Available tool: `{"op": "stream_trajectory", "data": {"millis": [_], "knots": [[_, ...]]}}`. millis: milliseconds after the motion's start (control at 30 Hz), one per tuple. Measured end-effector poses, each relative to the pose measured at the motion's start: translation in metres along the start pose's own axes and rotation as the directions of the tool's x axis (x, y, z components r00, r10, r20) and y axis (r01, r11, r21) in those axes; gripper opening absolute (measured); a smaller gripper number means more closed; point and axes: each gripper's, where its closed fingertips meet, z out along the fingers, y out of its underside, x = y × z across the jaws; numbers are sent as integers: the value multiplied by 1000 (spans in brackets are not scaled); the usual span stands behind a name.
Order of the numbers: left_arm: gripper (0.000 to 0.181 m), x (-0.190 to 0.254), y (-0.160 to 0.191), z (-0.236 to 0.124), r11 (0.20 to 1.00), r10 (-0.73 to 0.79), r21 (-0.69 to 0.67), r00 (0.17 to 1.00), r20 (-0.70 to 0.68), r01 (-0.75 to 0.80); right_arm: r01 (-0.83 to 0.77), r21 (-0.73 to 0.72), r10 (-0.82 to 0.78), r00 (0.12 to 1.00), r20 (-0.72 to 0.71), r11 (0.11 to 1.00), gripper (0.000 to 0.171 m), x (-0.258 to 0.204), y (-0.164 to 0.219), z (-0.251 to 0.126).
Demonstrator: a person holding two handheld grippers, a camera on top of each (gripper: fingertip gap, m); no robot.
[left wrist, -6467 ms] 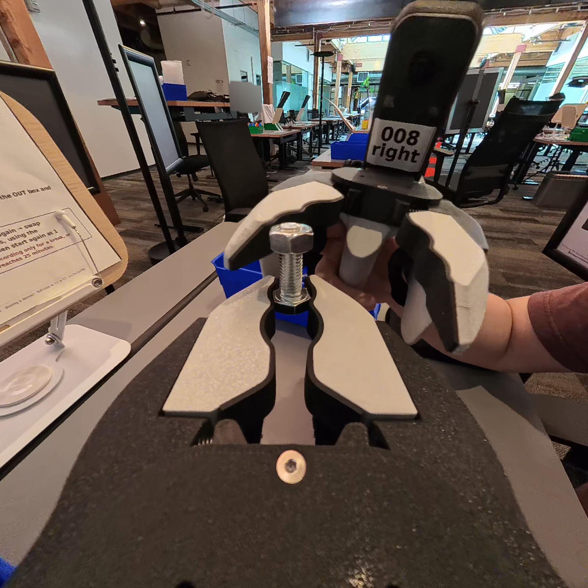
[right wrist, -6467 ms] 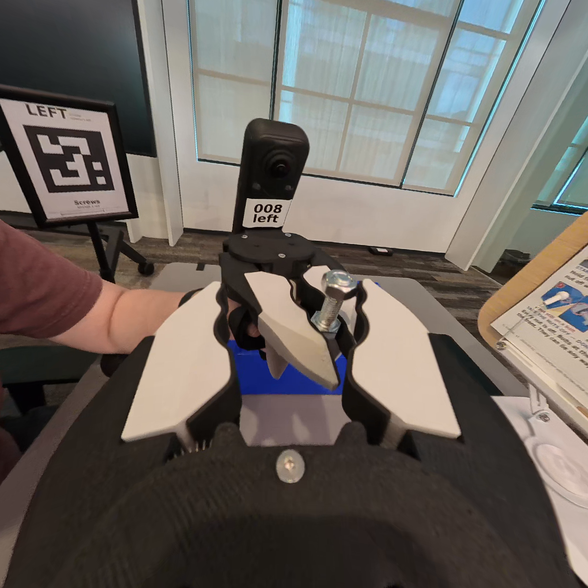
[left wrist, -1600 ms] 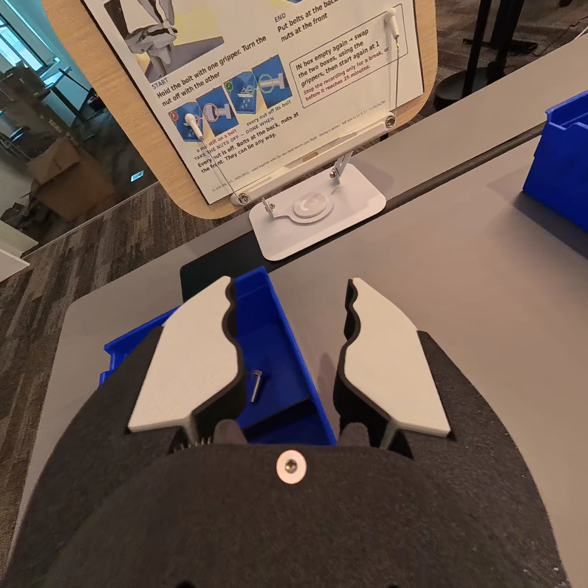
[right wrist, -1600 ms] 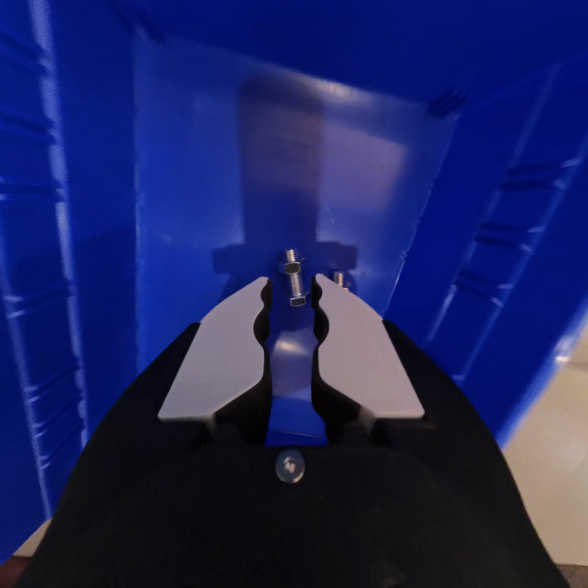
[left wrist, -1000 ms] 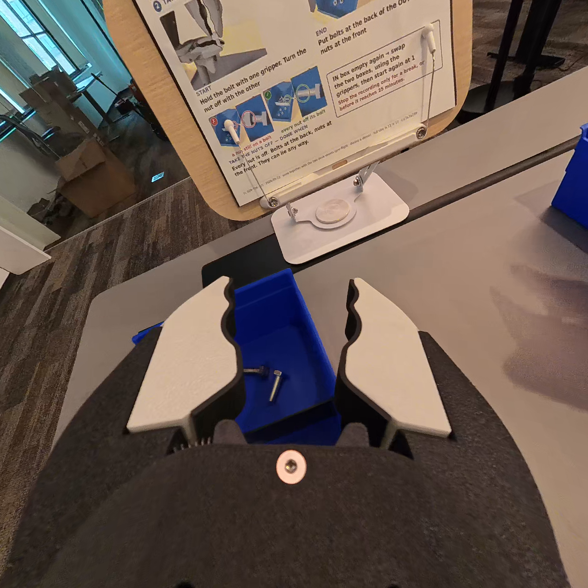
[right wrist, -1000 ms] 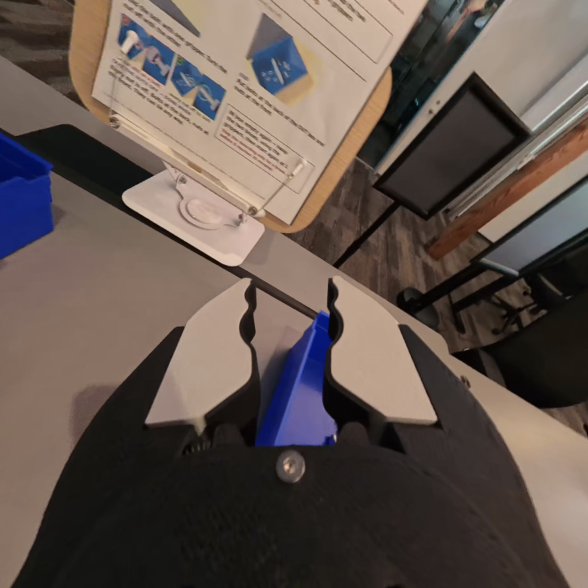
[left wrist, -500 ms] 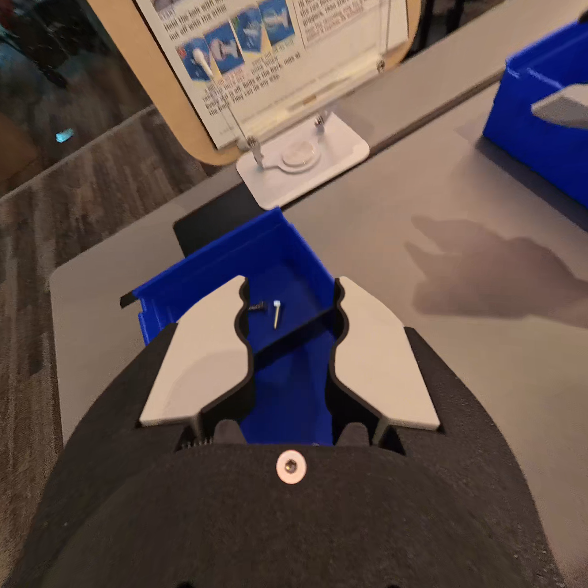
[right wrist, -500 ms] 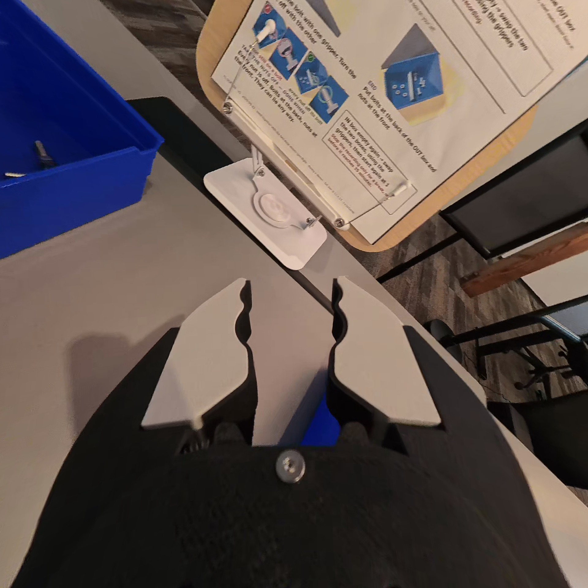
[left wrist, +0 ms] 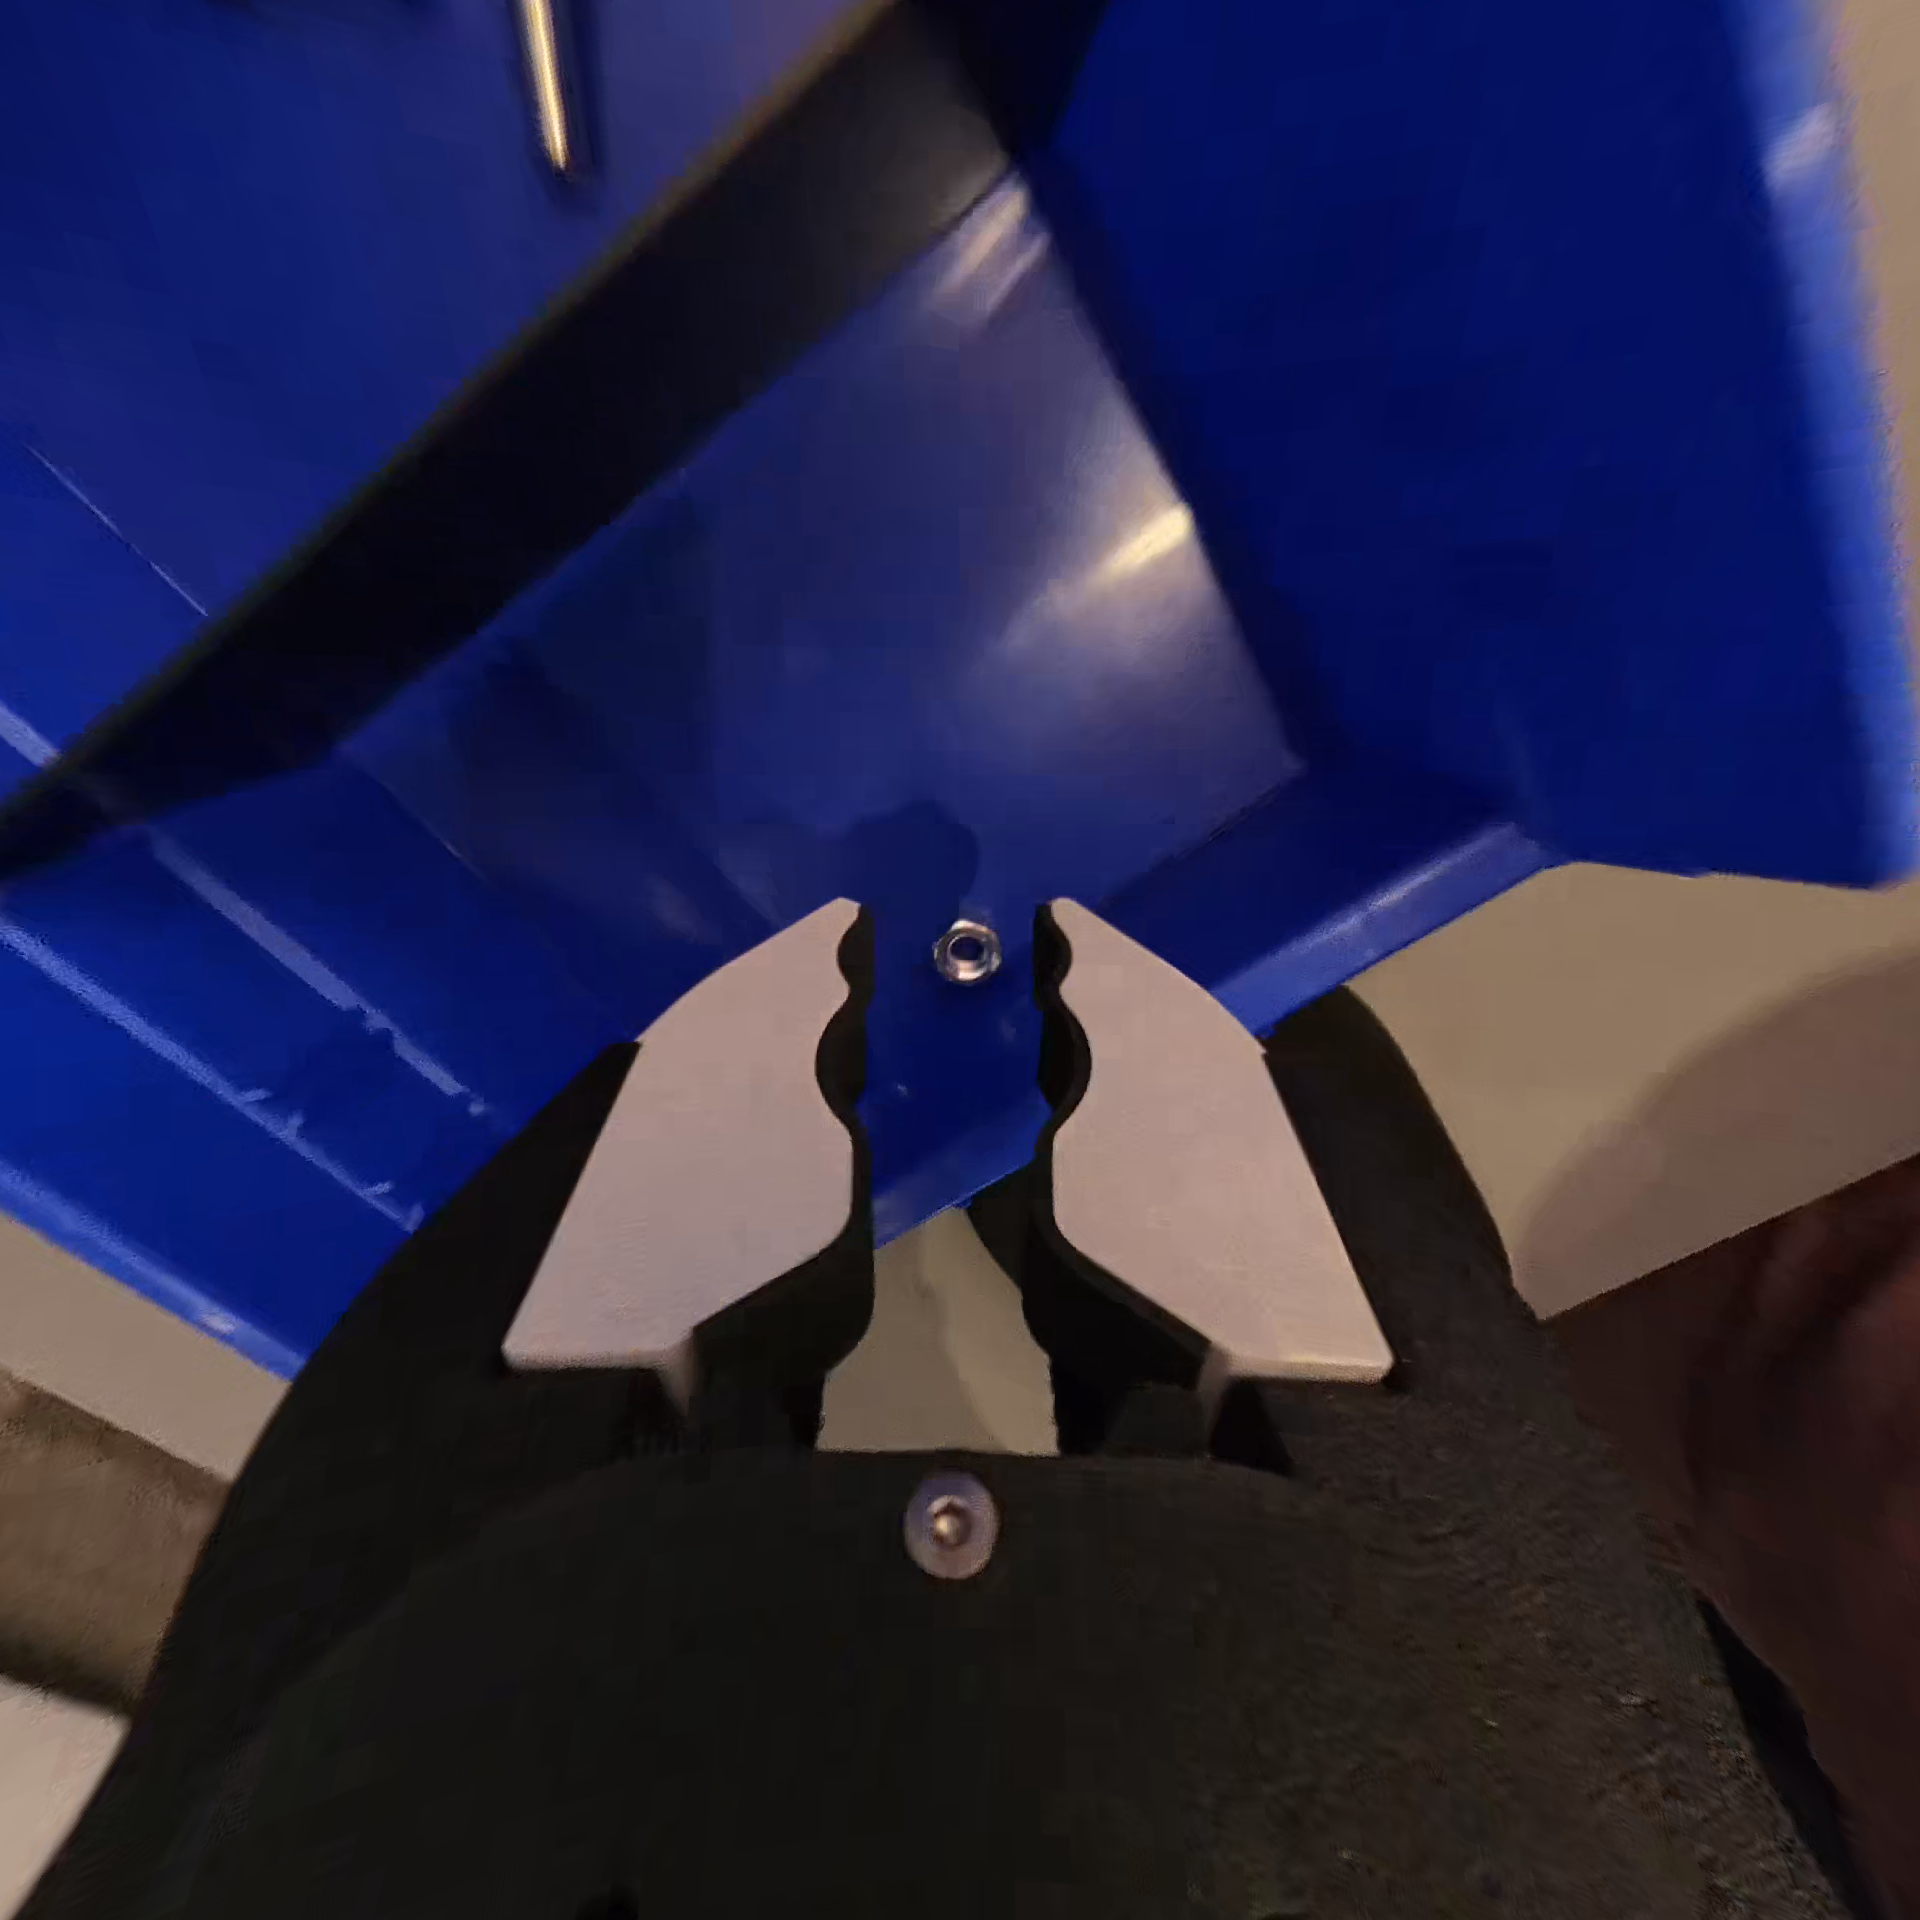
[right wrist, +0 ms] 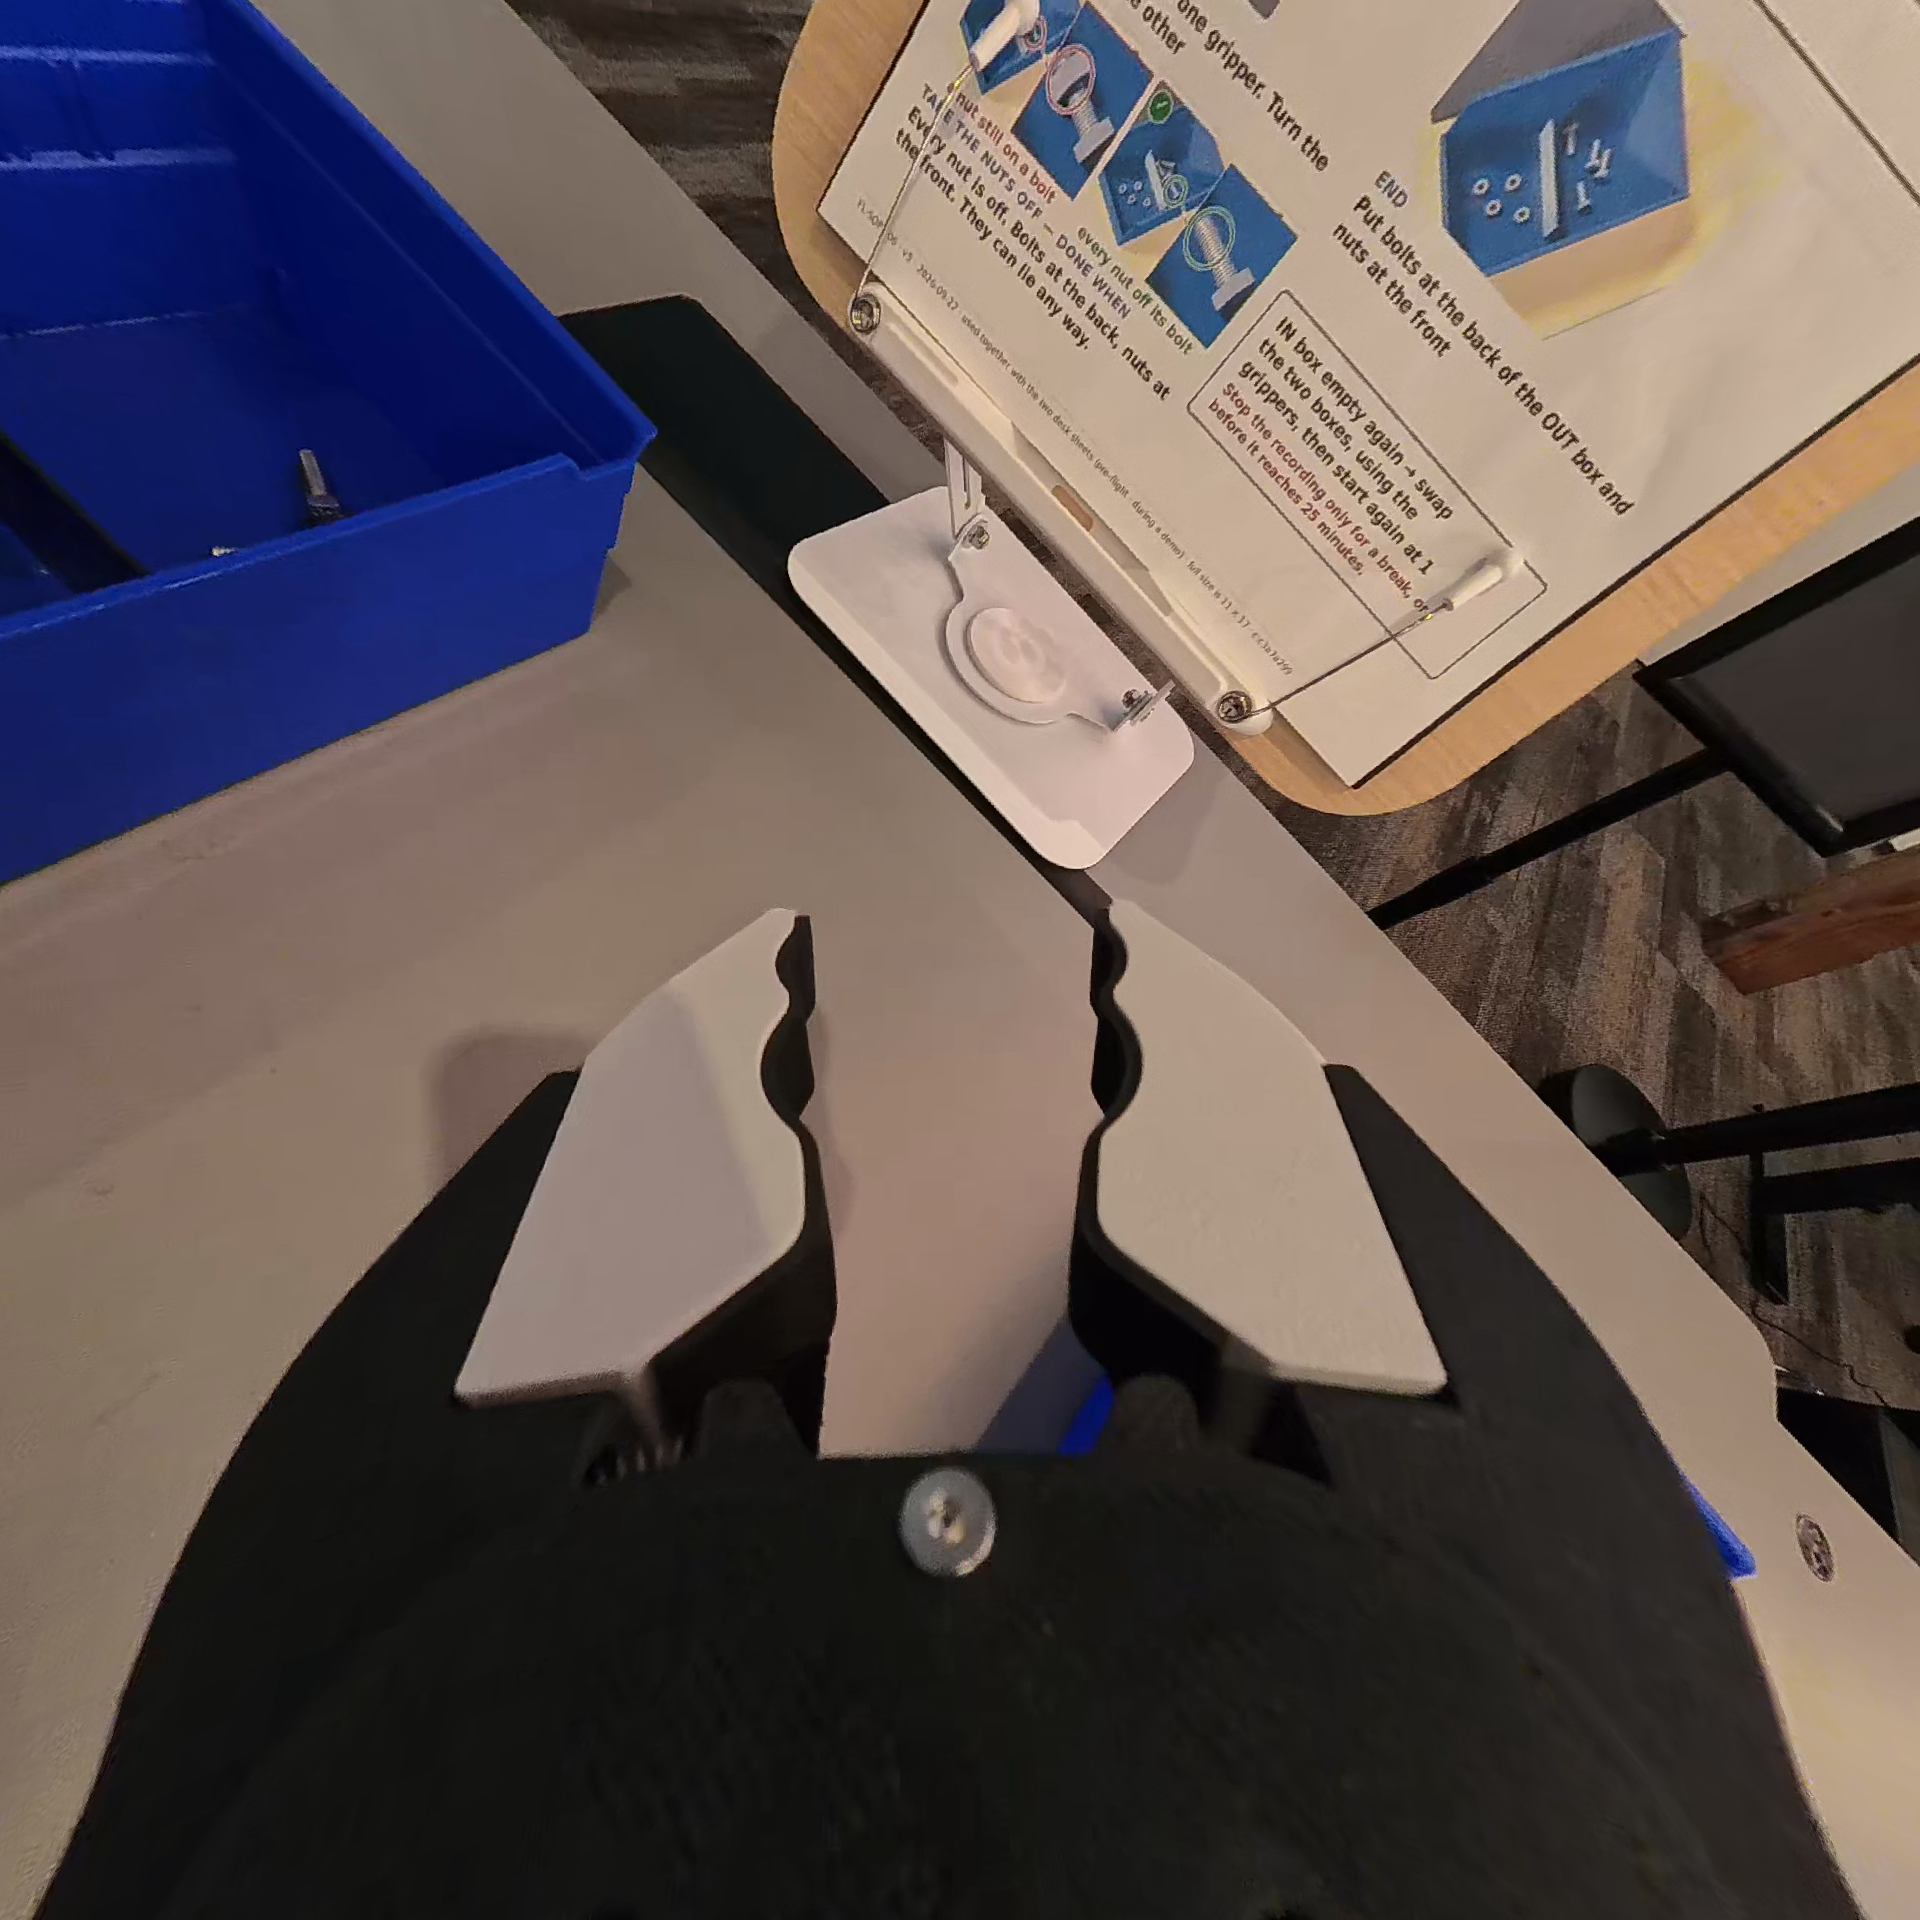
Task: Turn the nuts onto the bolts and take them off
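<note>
Half a second back the left gripper (left wrist: 951,925) was well above the blue bin (left wrist: 1455,436); now it has dropped low into the front compartment, its fingers released and parted with a single loose nut (left wrist: 966,953) lying flat on the bin floor between the tips, at the centre of the left wrist view. I judge the step in hand to be picking up that nut, and doing it well likely means lowering the tips until they straddle the nut's flats, keeping them level with the floor, then closing gently so the nut is pinched across its sides rather than squeezed out and sent skating. The dark divider (left wrist: 499,447) runs diagonally across the upper left of that view, and beyond it a bolt (left wrist: 545,88) lies in the rear compartment at the top edge; neither blocks the reach, though the bin's front wall sits close under the fingers and could catch them. In the right wrist view the right gripper (right wrist: 951,935) is released and empty over the bare grey table (right wrist: 520,883), with the same bin in the upper left, a white-based stand (right wrist: 987,675) holding an instruction sheet (right wrist: 1299,260) in the upper right, and a second blue bin (right wrist: 1086,1403) just glimpsed beneath its fingers.
</note>
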Motion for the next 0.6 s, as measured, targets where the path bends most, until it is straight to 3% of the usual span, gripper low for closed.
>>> {"op": "stream_trajectory", "data": {"millis": [200, 333, 600], "knots": [[40, -5, 16, 18, 968, -120, -225, 993, -18, 112, 30, -25, -30, 999, 16, 999, 53, -4, 6, 4], [40, 1, 10, 16, 958, -176, -238, 983, -53, 158, 32, -52, -30, 999, 35, 998, 53, -4, 15, 9], [43, -14, 17, 26, 940, -157, -298, 986, 53, 165, 33, -72, -29, 998, 62, 997, 53, -2, 22, 22]]}}
